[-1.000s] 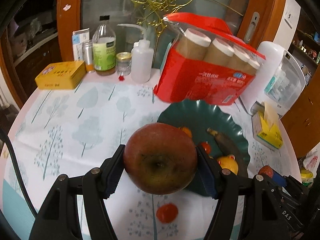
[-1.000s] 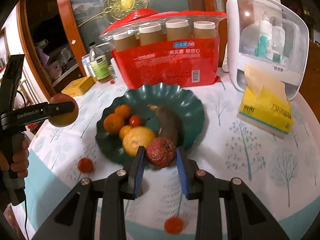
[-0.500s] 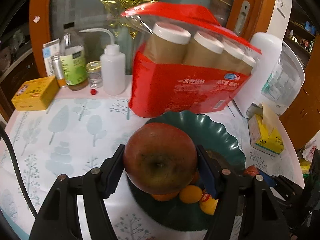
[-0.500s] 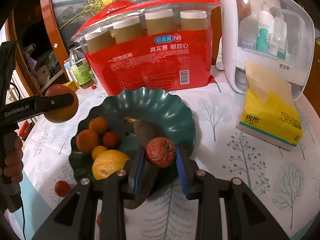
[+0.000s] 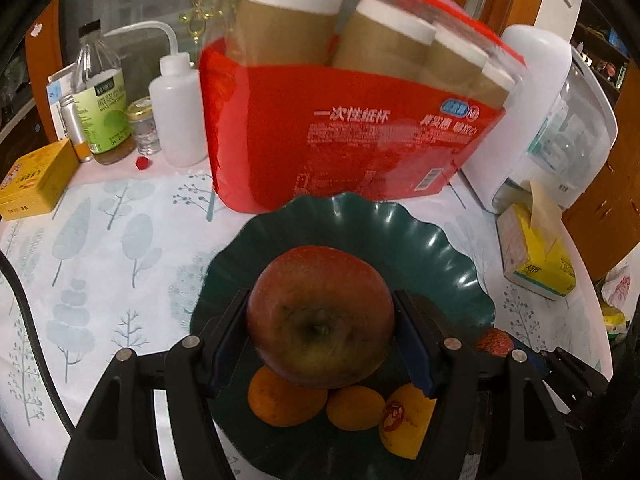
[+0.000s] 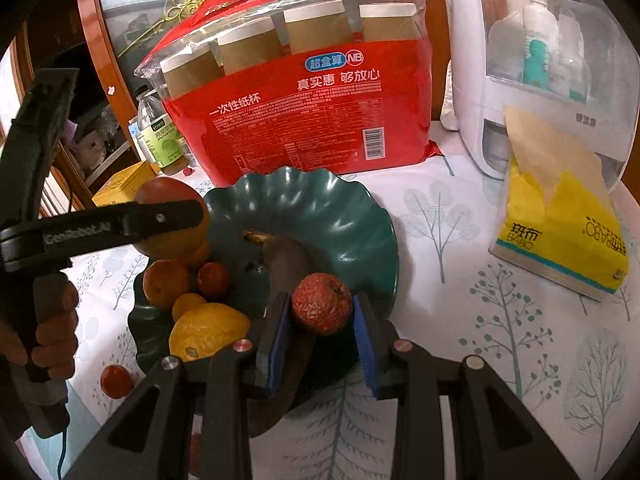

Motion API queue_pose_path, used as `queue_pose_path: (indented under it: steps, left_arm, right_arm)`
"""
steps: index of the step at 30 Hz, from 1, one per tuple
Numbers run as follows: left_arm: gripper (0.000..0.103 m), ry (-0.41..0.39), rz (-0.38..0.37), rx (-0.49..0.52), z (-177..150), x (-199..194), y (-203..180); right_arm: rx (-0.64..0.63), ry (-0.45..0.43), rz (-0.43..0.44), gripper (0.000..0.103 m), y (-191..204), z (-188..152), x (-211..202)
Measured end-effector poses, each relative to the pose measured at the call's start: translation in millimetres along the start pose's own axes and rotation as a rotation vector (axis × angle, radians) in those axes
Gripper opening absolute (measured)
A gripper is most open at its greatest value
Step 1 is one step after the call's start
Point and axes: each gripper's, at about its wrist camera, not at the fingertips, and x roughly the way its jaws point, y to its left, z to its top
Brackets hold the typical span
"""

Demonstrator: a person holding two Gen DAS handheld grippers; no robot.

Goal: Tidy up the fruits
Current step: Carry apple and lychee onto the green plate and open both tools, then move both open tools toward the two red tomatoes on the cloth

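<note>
Fruit (image 6: 208, 330) is mostly gathered on the green plate (image 6: 320, 208) at frame centre, while an apple (image 5: 320, 316) is gripped in the left gripper (image 5: 320, 344), a shrivelled red fruit (image 6: 322, 304) in the right gripper (image 6: 320, 336), and one tomato (image 6: 115, 381) is left lower left.

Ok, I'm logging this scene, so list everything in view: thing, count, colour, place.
plate: 1, dark green, table centre
apple: 1, red, held over plate
wrinkled fruit: 1, red, held over plate
lemon: 1, yellow, on plate
banana: 1, browned, on plate
oranges: several, orange, on plate
small tomato: 1, red, on table left of plate
paper cup pack: 1, red, behind plate
tissue pack: 1, yellow, right
yellow box: 1, far left
squeeze bottle: 1, white, back left
left claw: shut on apple
right claw: shut on wrinkled fruit
</note>
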Motion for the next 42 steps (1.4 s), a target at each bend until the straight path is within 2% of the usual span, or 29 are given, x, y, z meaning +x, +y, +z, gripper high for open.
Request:
queue_pose_path:
  steps: [2, 5, 8, 13, 19, 31, 42]
  left_arm:
    - [0.067, -0.005, -0.006, 0.005, -1.4, 1.5, -0.3]
    - [0.068, -0.046, -0.027, 0.02, -0.1, -5.9, -3.6]
    - [0.071, -0.049, -0.019, 0.022, 1.4, -9.9, -3.5]
    - [0.072, -0.048, -0.009, -0.007, -1.6, -19.3, 5.5]
    - [0.072, -0.026, -0.011, -0.034, -10.9, -36.8, 17.1]
    - [0.072, -0.033, -0.004, -0.038, -38.6, -91.0, 23.6]
    - [0.072, 0.011, 0.03, -0.046, -72.8, -128.7, 26.1]
  right_arm:
    - [-0.007, -0.001, -0.002, 0.034, 0.8, 0.0, 0.1]
    - [-0.015, -0.002, -0.032, 0.045, 0.9, -0.2, 0.1]
    - [0.007, 0.004, -0.022, 0.047, -2.7, 0.2, 0.1]
    - [0.012, 0.007, -0.02, 0.06, 0.2, 1.3, -2.8]
    - [0.008, -0.016, -0.025, 0.062, 5.4, 4.0, -19.5]
    - [0.053, -0.047, -0.039, 0.065, 4.6, 0.1, -65.8]
    - [0.163, 0.048, -0.039, 0.066, -0.6, -23.4, -99.6]
